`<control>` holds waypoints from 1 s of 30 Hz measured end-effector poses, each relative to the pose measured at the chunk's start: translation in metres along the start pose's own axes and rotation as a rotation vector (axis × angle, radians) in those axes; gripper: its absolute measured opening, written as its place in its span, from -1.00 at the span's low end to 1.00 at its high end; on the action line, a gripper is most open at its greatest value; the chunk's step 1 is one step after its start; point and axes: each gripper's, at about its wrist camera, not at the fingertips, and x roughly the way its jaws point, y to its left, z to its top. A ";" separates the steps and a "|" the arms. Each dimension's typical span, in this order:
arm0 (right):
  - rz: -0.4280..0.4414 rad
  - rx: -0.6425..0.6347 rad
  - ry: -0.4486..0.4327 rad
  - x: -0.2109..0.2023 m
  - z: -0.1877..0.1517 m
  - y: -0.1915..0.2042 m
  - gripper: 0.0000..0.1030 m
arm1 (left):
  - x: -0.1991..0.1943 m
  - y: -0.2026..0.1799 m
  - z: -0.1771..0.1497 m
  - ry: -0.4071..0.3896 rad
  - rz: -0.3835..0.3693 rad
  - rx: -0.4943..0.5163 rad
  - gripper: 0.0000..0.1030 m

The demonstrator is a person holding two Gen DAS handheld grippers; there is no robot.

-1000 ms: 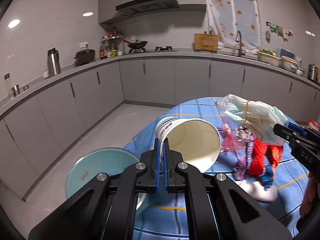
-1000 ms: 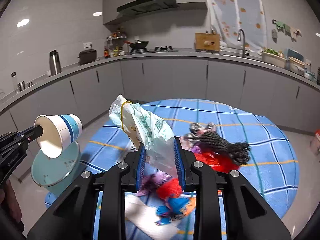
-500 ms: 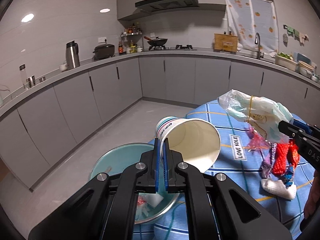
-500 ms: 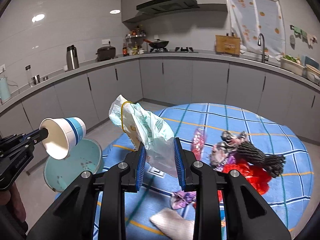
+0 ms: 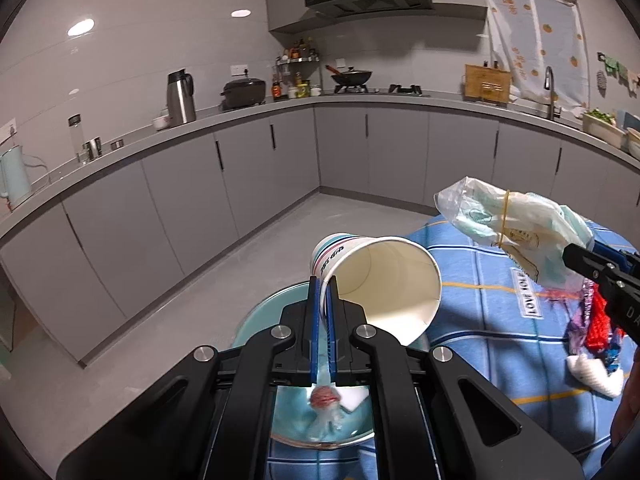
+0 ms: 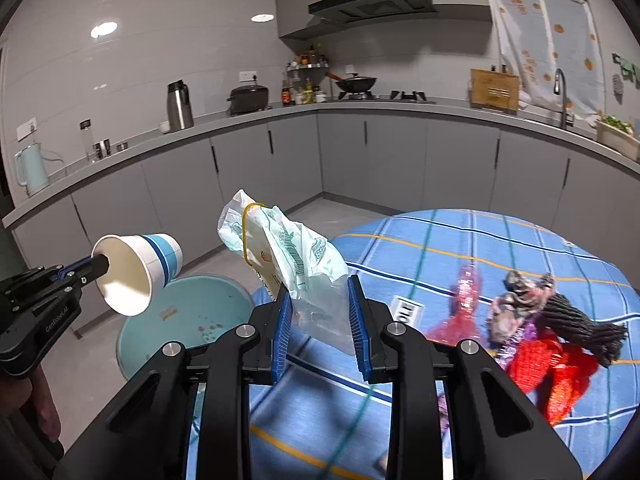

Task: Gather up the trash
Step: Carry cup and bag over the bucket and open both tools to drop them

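Both of our tools are loaded and out over the edge of the tabletop (image 6: 500,240), which wears a blue checked cloth.

Left tool (image 5: 325,280): jaws closed on the rim wall of a paper cup (image 5: 380,280), one blue pad inside, one outside. The cup lies tipped on its side, mouth toward the camera, and looks empty.

Right tool (image 6: 320,300): clamped on a crumpled plastic bag (image 6: 288,252) with a yellow rubber band round its upper part. The bag sticks up and forward of the pads.

The teal bin (image 6: 184,320) stands on the floor just beside the tabletop. From the left wrist view it sits directly under the left tool and cup, with some scraps already at the bottom.

Step in hand, as we judge it: carrying both pieces to the bin for the drop. The cup looks about lined up. The bag appears short of the bin mouth, over the tabletop edge.

Next move calls for opening the left jaws over the bin, then bringing the bag across above the opening before release.

More trash (image 6: 552,344) remains on the tabletop: red wrappers, a dark netted bundle.
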 end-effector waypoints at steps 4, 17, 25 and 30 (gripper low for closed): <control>0.038 -0.014 0.010 0.011 0.003 0.016 -0.46 | 0.003 0.017 -0.003 0.013 0.032 -0.018 -0.92; 0.103 -0.058 0.044 0.041 0.011 0.057 -0.46 | 0.018 0.049 -0.011 0.047 0.073 -0.058 -0.92; 0.133 -0.083 0.070 0.059 0.009 0.074 -0.46 | 0.030 0.058 -0.020 0.072 0.084 -0.075 -0.92; 0.141 -0.099 0.099 0.075 0.006 0.082 -0.46 | 0.041 0.063 -0.026 0.097 0.087 -0.083 -0.92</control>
